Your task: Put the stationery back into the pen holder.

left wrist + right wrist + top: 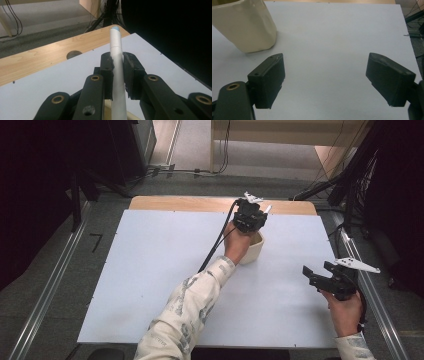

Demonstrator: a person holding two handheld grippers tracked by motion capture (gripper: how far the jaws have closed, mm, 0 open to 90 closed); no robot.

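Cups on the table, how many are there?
1. The cream cup stands near the middle of the white table, just under the left tool. The hand partly hides it.

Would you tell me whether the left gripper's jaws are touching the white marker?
Touching. In the left gripper view, the left gripper has both pads pressed against the white marker, no gap on either side.

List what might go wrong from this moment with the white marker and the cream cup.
1. The left gripper pinches the white marker on a narrow span, its long end sticking out past the jaws; it could pivot or slip.
2. That gripper hangs right above the cream cup; a low pass might tip it.
3. The right gripper is open and away from the cup, so nothing steadies it.
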